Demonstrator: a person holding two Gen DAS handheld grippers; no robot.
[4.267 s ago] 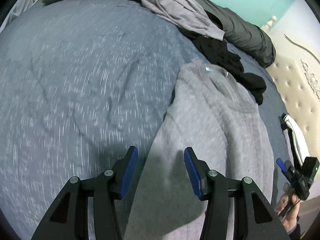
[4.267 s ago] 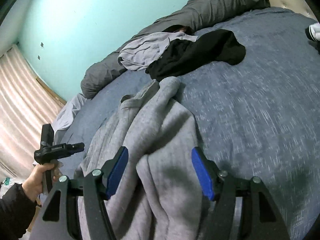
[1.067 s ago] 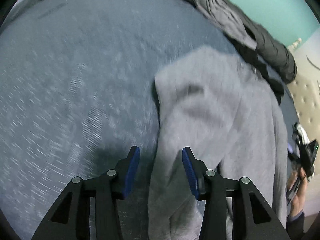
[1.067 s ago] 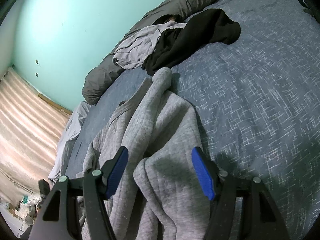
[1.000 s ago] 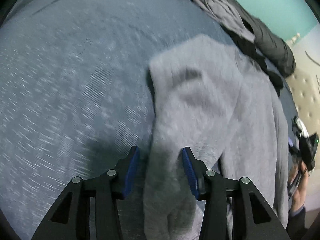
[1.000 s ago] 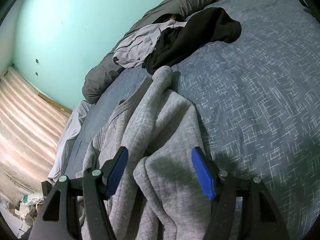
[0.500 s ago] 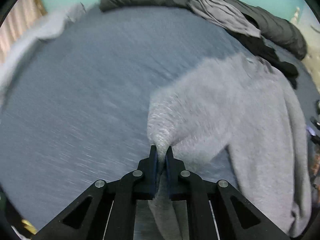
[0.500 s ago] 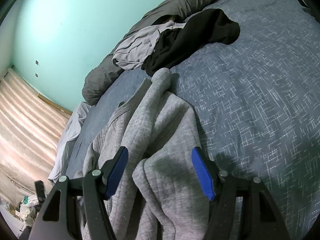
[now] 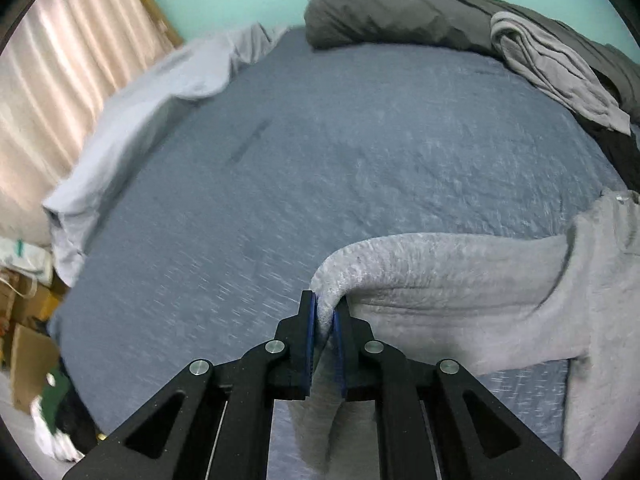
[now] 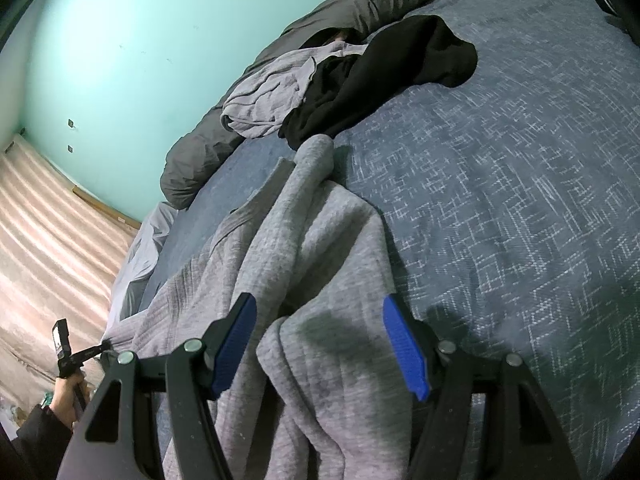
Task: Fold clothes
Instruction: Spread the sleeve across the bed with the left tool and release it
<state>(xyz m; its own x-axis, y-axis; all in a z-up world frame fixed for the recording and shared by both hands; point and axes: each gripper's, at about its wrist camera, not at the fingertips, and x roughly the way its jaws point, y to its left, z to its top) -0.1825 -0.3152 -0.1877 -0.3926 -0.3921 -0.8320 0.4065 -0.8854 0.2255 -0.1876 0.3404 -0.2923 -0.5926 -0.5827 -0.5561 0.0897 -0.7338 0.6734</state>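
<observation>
A grey sweatshirt [image 9: 460, 280] lies rumpled on the blue bed cover [image 9: 280, 180]. My left gripper [image 9: 325, 308] has a fold of its edge pinched between the blue pads and holds it lifted off the bed. Its jaws are opening very slightly, with the cloth still pressed between them. In the right wrist view the same sweatshirt [image 10: 320, 240] runs away from me in long folds. My right gripper [image 10: 319, 308] hovers open above its near end, not touching it. Far left in that view a hand [image 10: 68, 392] holds the left gripper [image 10: 102, 347] at the sweatshirt's edge.
A dark grey duvet roll [image 9: 400, 12] lines the far side of the bed, with a light grey garment [image 9: 552, 72] on it and a black garment [image 10: 380, 80] beside that. A pale sheet [image 9: 140, 100] hangs off the left edge by the curtain [image 9: 52, 80]. Boxes [image 9: 24, 340] stand on the floor.
My left gripper closed on the sweatshirt's edge, then rose and swung left, dragging the fold up off the bed. The right gripper stayed still and open.
</observation>
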